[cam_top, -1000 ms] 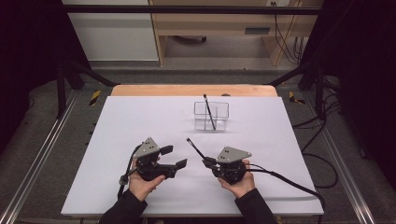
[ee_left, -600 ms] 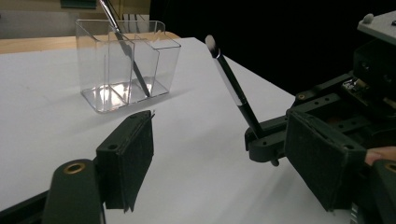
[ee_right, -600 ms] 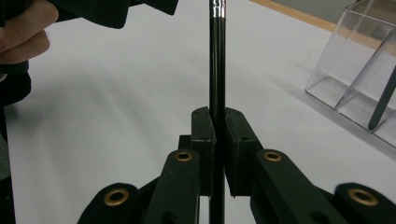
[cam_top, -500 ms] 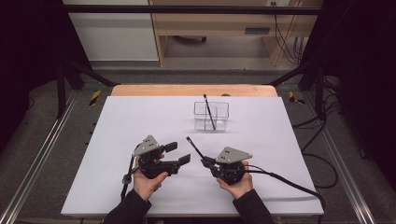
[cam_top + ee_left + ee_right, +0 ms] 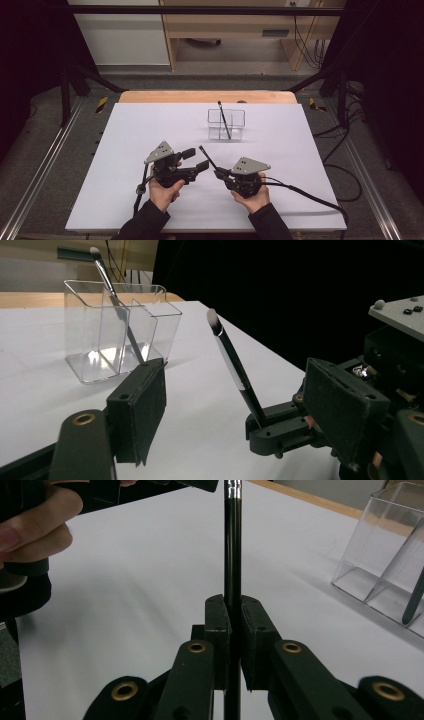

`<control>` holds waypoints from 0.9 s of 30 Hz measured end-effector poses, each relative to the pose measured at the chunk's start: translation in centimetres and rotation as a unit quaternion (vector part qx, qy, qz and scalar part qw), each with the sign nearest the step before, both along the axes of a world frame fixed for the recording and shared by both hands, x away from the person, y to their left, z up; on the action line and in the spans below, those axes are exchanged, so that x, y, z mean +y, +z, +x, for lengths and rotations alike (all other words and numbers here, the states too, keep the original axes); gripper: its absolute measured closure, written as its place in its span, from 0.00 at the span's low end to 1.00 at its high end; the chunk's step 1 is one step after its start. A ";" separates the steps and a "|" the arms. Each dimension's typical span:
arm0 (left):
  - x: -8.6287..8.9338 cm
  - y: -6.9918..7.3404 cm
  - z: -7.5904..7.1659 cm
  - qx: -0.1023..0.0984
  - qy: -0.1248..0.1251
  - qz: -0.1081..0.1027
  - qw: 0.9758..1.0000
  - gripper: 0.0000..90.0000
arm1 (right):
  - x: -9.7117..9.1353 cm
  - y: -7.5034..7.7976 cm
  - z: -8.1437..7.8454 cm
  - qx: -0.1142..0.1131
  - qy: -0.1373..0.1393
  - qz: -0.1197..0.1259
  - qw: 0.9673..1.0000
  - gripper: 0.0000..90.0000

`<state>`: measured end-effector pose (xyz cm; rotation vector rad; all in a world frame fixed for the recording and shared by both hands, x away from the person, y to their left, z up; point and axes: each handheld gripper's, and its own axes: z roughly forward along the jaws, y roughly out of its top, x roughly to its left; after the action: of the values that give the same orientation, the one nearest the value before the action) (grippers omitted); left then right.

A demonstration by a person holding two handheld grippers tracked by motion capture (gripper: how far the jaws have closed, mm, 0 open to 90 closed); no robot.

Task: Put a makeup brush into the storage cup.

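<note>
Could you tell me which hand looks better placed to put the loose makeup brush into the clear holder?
Right, probably. The right gripper is already shut on the brush, tip angled toward the clear holder. The left gripper is open, its jaws just closing slightly, nothing between them.

No words, labels, brand marks or numbers can be read anywhere in these views, on any object or surface.

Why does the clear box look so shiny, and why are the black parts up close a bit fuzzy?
Left gripper view: light glints off the floor and walls of the clear organiser, while the near jaws blur at the bottom edge. Right gripper view: the makeup brush handle carries a bright streak; the hand at the top left is soft. High view: evenly lit white table, dark surroundings.
</note>
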<state>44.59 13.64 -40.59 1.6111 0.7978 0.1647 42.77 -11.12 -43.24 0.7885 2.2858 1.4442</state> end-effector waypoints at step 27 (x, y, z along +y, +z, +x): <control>-1.2 -0.6 0.3 0.025 0.013 -0.048 0.998 0.70 | 0.4 0.0 0.0 0.011 -0.001 0.032 0.999 0.94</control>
<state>44.89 12.45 -41.19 1.5197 0.8525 0.1023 42.74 -10.69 -43.25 0.8295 2.2646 1.5213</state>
